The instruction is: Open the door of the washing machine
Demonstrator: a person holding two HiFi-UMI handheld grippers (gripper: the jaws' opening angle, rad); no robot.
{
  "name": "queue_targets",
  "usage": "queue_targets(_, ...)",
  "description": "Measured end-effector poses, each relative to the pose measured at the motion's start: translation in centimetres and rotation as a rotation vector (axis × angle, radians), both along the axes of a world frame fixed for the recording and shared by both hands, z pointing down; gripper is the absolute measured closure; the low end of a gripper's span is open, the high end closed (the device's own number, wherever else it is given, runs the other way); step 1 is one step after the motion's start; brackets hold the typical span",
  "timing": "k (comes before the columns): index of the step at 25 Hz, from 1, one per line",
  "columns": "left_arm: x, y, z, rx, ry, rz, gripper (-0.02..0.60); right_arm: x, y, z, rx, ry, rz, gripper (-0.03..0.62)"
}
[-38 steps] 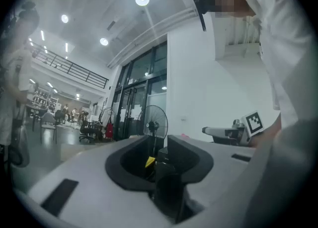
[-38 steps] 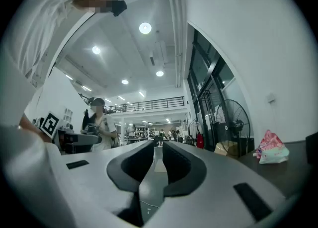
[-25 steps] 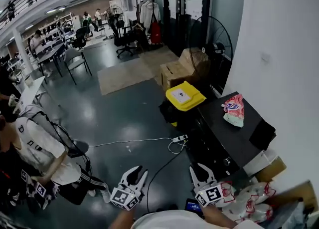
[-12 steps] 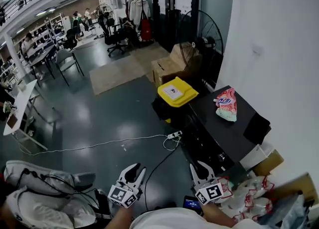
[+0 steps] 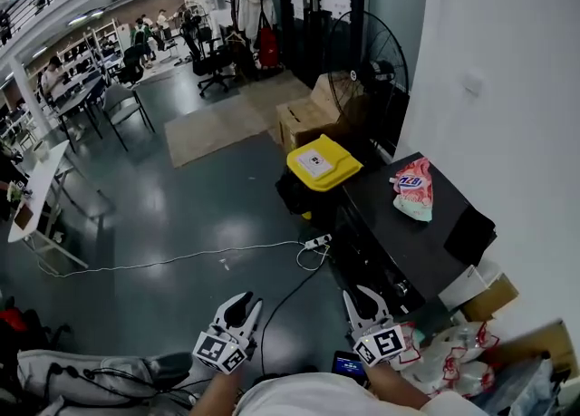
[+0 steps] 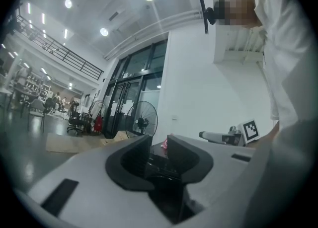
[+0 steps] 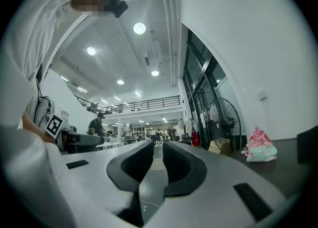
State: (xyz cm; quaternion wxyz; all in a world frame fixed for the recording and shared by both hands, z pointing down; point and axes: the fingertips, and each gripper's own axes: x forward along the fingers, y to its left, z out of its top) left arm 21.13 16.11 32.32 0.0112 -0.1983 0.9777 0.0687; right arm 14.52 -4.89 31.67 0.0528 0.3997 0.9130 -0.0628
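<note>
Holding both tools low and level at the near edge of the head view, the person has not reached the machine yet. The left gripper (image 5: 243, 304) has its jaws moderately apart with nothing between them, only floor and room beyond. The right gripper (image 5: 360, 301) has a narrower gap, also empty.

The washing machine (image 5: 412, 242) is, as far as I can judge, the dark low appliance against the white wall on the right, just beyond the right gripper. It has a flat black top with a pink pouch (image 5: 412, 195) lying on its far part. A yellow-lidded bin (image 5: 323, 162) stands at its far end, with a floor fan (image 5: 367, 70) further back. White plastic bags (image 5: 453, 360) lie at its near end, and a power strip (image 5: 317, 243) with its cable is on the floor to its left.

The front face is dark and seen steeply from above, so the door and handle cannot be made out.

Handling guess: a rigid hinged door, not heavy, with a stiff latch that needs a firm pull before it swings freely. The smooth plastic rim could slip. Best hold is probably the handle recess on the rim opposite the hinge, hooked with one jaw or pinched. The right gripper is nearer.

Risk: pulling at the wrong edge, or the grip sliding off.
</note>
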Motion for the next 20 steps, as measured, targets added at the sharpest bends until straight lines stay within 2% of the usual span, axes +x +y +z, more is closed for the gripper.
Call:
queue_targets(11, -2.3, 0.2, 2.8, 0.008, 0.059, -0.034, 0.466, -3.4, -0.2, 2.8, 0.006, 0.051, -0.025, 0.520)
queue_targets(15, -5.4, 0.7, 3.5, 0.007, 0.061, -0.017, 0.466, -6.1, 0.2, 3.3, 0.004, 0.054, -0.008, 0.520)
queue_targets(20, -11.8, 1.6, 4.6, 0.018, 0.099, 0.026, 0.466, -11.3, 0.6, 4.0, 0.023, 0.069, 0.033, 0.519)
